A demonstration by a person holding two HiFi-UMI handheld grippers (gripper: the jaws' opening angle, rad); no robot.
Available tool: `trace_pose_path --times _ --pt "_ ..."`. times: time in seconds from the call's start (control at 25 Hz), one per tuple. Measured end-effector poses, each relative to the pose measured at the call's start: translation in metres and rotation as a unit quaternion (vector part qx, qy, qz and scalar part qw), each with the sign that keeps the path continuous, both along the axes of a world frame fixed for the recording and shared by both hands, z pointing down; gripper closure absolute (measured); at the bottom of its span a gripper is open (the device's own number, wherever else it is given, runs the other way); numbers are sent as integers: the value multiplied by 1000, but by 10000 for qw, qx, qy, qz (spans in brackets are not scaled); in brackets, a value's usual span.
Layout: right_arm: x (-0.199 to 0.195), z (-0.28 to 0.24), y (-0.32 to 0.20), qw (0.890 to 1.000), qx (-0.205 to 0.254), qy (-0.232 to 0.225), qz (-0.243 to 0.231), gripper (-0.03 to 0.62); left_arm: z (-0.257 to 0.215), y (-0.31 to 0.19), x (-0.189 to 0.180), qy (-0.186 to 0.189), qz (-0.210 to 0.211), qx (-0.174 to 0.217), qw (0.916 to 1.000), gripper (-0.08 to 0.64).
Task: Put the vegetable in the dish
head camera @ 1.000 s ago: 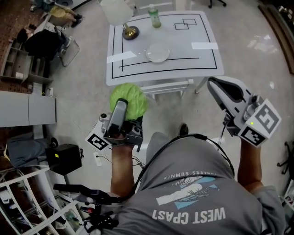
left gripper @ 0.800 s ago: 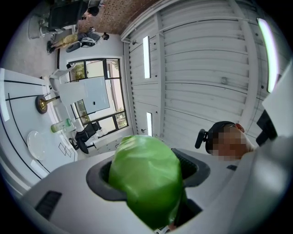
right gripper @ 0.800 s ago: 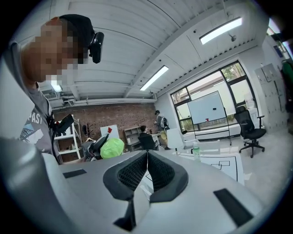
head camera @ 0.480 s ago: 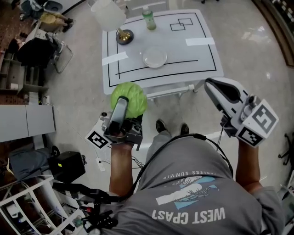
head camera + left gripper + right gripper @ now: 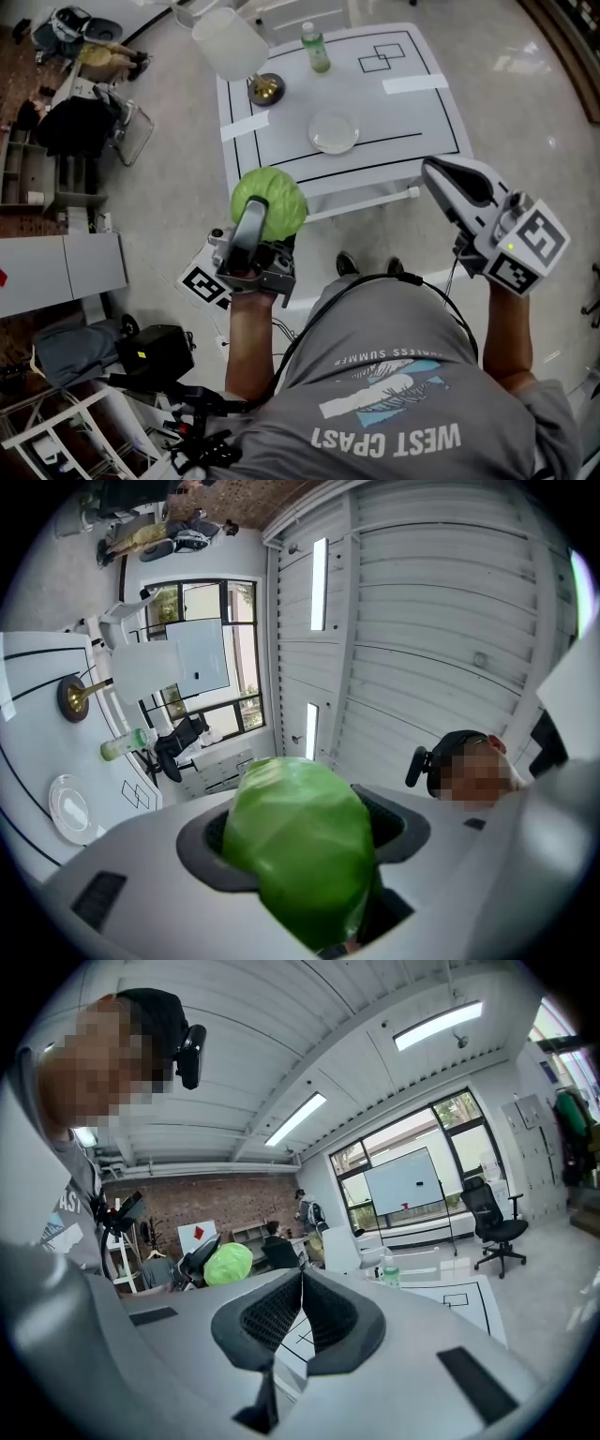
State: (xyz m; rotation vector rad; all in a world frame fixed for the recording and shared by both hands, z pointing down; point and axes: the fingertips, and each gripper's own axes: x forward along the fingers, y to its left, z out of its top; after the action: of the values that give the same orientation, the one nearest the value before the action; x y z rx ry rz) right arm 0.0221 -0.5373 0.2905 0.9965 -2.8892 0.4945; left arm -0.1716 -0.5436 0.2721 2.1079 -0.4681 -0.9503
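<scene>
left gripper (image 5: 265, 212) grips 1 cabbage (image 5: 272, 199) | 1 dish (image 5: 334, 131) | 1 bottle (image 5: 315, 47)

The cabbage (image 5: 270, 202) at centre is bright green. The table (image 5: 412, 117) at the top is white with black lines and rectangles. The dish (image 5: 334, 131) is white; the bottle (image 5: 316, 47) pale green.

We hold the round green cabbage (image 5: 269, 200) up in the air, just short of the table (image 5: 412, 112). The small white dish (image 5: 334, 131) lies flat on it.
</scene>
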Motion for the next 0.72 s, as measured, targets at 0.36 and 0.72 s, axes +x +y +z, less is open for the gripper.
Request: trace_pose_path --times 0.36,0.72 --pt "-44 -8 -32 9998 175 42 -14 586 1 -34 -40 36 92 74 9999 255" --pt "-17 5 -100 9996 -114 240 -120 586 13 -94 -24 131 -185 -208 9995 255"
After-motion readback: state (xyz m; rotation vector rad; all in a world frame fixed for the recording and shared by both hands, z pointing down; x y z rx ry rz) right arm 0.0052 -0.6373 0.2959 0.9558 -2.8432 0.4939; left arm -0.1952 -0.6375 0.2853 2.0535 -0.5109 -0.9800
